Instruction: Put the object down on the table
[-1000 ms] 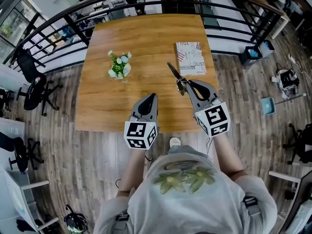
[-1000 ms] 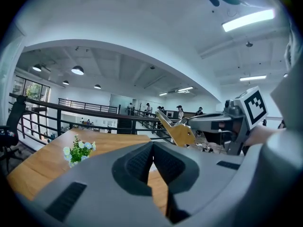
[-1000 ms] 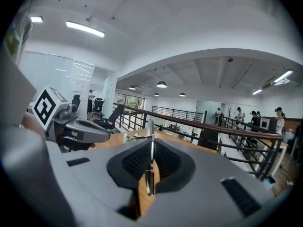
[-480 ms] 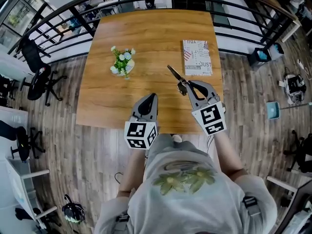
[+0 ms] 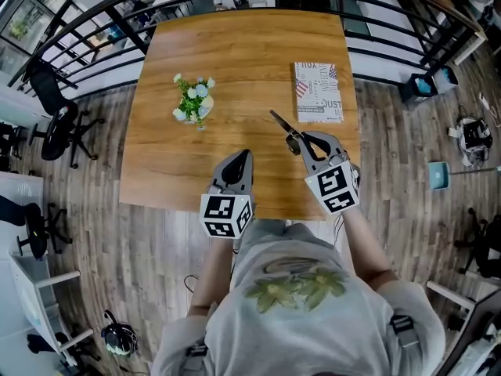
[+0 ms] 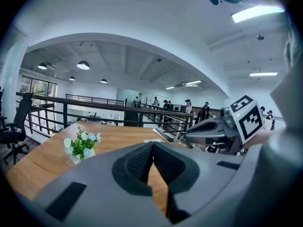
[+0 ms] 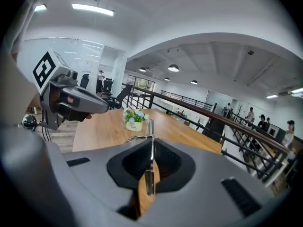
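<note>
A pair of dark metal scissors (image 5: 280, 122) juts forward and to the left from my right gripper (image 5: 300, 141), which is shut on it near the handles, above the near right part of the wooden table (image 5: 235, 61). In the right gripper view the thin blade (image 7: 149, 126) stands upright, clamped between the pads of the right gripper (image 7: 152, 151). My left gripper (image 5: 244, 157) hovers over the table's near edge, shut and holding nothing; in its own view the left gripper (image 6: 152, 148) has its pads meeting.
A small pot of white and blue flowers (image 5: 192, 104) stands left of centre on the table. A printed book (image 5: 318, 91) lies flat at the right, beyond the scissors. Black railings (image 5: 94, 30) run behind the table. Office chairs (image 5: 51, 135) stand on the floor at the left.
The head view has shifted a little, so the table sits slightly higher in frame. Both grippers keep nearly the same places; the right one still grips the scissors.
</note>
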Tool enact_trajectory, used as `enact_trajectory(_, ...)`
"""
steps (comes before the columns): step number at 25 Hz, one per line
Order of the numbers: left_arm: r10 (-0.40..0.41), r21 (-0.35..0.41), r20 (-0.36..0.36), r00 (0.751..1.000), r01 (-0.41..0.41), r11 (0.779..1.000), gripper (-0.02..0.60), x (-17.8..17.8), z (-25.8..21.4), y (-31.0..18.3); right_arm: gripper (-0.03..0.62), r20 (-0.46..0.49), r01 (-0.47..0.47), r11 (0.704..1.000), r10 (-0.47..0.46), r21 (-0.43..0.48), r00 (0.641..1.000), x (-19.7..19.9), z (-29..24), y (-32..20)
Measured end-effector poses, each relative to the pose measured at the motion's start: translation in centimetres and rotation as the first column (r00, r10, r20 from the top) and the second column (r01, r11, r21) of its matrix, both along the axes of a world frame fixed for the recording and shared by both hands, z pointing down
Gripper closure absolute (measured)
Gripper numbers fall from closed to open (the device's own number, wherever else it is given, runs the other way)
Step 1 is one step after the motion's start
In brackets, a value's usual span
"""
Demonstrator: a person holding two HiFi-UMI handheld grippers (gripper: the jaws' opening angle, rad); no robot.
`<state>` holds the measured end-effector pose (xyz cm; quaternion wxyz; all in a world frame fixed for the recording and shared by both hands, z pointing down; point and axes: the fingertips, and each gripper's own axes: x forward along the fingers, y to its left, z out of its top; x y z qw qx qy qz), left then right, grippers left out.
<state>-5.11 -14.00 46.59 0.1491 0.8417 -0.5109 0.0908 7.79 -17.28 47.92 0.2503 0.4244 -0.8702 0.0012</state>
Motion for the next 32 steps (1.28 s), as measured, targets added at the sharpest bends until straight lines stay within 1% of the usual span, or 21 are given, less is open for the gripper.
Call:
enact_trajectory(5,-0.010,-0.016,0.001,1.000,0.010,1.000,0.569,-0.5,0.6,-1.3,0.572,-0.029,0.002,0.999,-0.003,-0.036,1.000,-0.1,1.9,-1.3)
enact_trajectory(9,-0.011,-0.031,0.004,1.000,0.012,0.999,0.569,-1.2,1.4,-2.4,0.572,-0.043,0.015,0.999,-0.017,-0.048,0.999,-0.9,2.9,-2.5)
enact_trajectory(22,0.002,-0.102,0.004,1.000,-0.002,0.995,0.569,-2.5,4.3,-5.6,0.572,-0.085,0.034,0.991,-0.046,-0.132,0.995,-2.6,7.3,-5.4)
enact_trajectory(32,-0.005,-0.143,0.000,1.000,0.005,0.990,0.569,-3.2,6.0,-6.1,0.572,-0.126,0.056,0.980,-0.082,-0.192,0.989,-3.7,10.7,-6.5)
